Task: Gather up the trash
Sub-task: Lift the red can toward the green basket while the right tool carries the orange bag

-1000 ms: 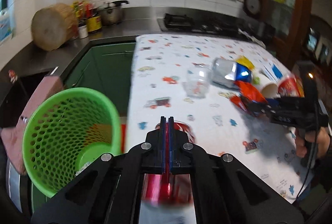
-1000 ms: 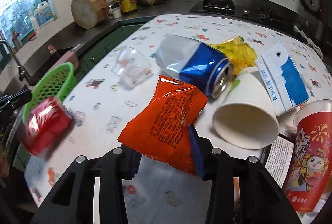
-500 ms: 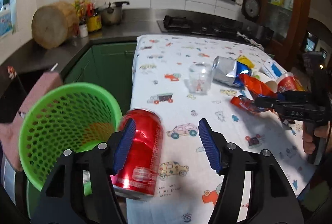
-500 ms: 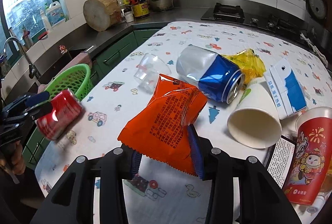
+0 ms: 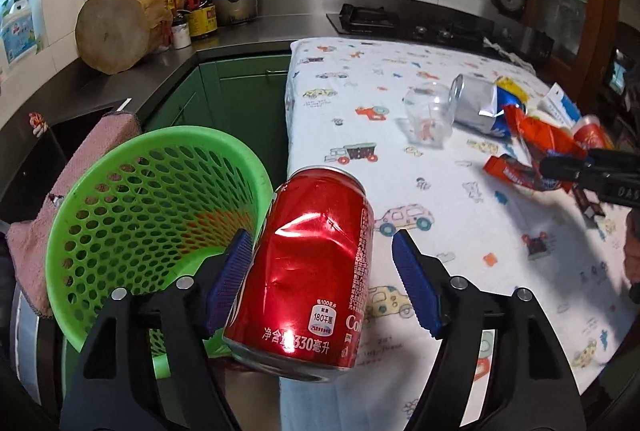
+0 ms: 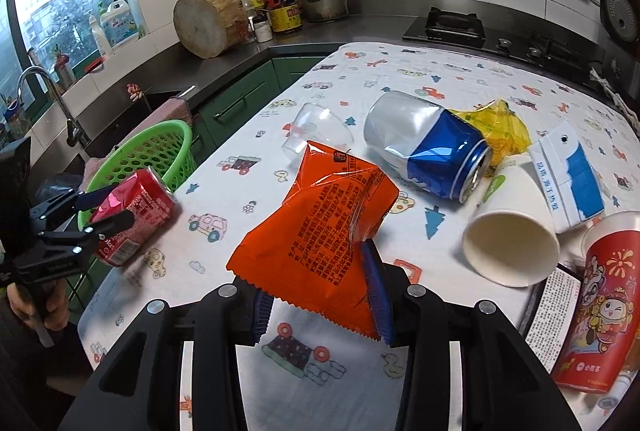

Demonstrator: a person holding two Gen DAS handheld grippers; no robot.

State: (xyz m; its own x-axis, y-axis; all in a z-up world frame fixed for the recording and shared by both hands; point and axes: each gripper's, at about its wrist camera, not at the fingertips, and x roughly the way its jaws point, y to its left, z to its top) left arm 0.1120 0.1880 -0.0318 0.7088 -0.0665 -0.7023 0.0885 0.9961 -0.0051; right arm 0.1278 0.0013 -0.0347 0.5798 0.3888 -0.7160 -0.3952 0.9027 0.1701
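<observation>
Daylight enters from the window (image 6: 60,3) at far left; glare shines on the red can (image 5: 308,271); edges bend and darken.

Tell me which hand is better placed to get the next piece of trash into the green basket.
Left. Its gripper is opening around the dented red can, right beside the green basket. The right gripper is clamped on the orange snack bag farther along the table.

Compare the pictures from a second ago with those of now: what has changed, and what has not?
The left tool has let go of the red can: its jaws, shut a second ago, are opening, and the can tips toward the green basket. The right tool still grips the orange packet. The other litter lies as before.
</observation>
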